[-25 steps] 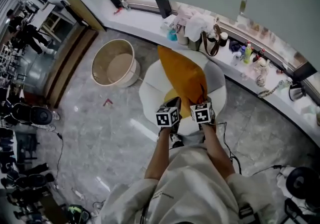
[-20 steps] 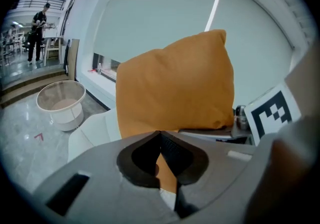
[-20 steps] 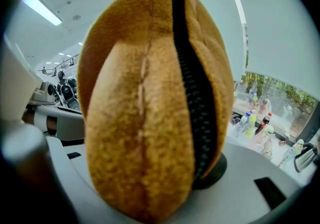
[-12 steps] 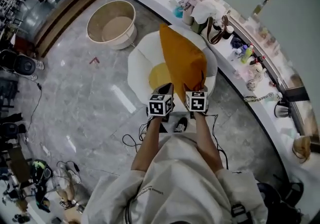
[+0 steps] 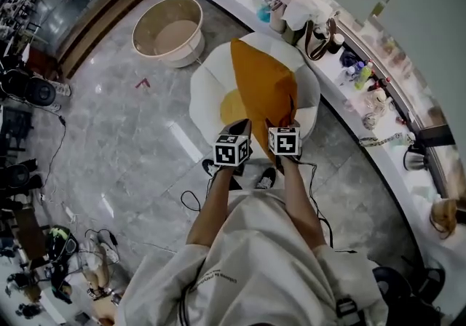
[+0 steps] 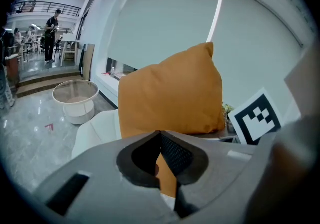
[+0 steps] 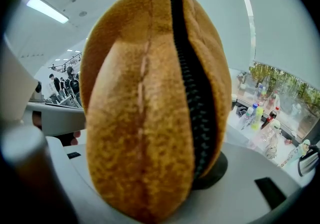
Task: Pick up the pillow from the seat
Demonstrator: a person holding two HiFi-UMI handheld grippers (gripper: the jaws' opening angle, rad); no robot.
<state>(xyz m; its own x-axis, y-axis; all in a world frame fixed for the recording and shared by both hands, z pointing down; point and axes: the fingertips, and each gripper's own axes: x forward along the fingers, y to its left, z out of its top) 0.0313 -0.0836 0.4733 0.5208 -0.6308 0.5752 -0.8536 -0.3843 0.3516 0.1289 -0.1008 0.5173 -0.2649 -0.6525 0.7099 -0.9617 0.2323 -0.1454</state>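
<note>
Moved: both grippers and the pillow (image 5: pixel 262 88) have drawn slightly nearer the person.
Right gripper (image 5: pixel 290 117): jaws partly open, clamped on the pillow's zipper (image 7: pixel 192 83) edge, likely to carry its weight.
Left gripper (image 5: pixel 240 128): jaws closed tip to tip, just left of the pillow, apparently empty.
Pillow: on edge above the white seat (image 5: pixel 207 88).
Hidden: the right pads, behind the pillow's bulk; whether the pillow's far end touches the seat.

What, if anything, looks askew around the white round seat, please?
The orange fabric pillow stands on edge over the white round seat rather than lying flat; the left gripper and right gripper clamp its near end. Nothing looks spilled.
</note>
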